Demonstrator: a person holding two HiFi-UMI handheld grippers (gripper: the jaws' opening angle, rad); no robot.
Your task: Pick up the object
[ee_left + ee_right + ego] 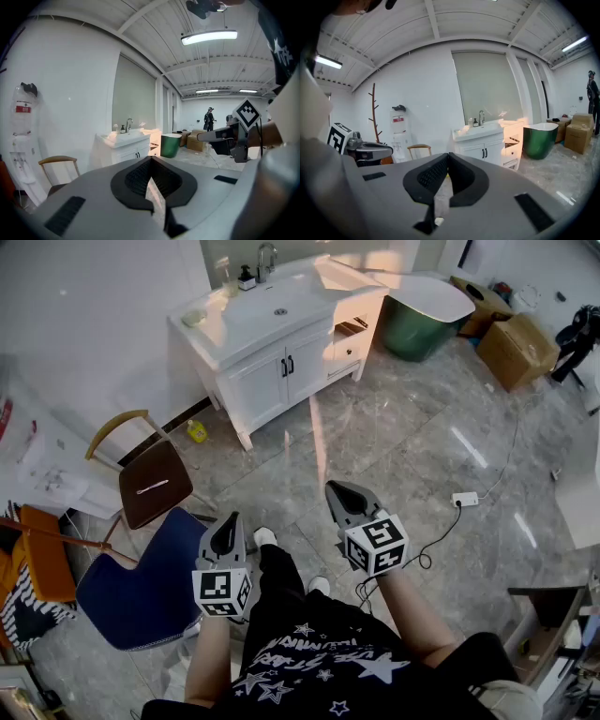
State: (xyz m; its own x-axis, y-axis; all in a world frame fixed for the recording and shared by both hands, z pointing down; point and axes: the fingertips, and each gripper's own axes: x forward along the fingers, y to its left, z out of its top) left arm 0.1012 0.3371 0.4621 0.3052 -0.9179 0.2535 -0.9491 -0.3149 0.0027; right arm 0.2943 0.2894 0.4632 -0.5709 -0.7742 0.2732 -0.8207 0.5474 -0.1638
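Grey marble floor (403, 427) | white vanity (262, 381) | left tool (226, 529), right tool (339, 495) clenched, empty

Glossy grey marble floor (394, 427) and white walls; a white sink vanity (272, 343) stands beside a green tub (417, 324), a wooden chair (150, 482) nearer, strip light (208, 37) overhead

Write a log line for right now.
left tool: shut, empty | right tool: shut, empty | ahead: white sink vanity | nothing picked up
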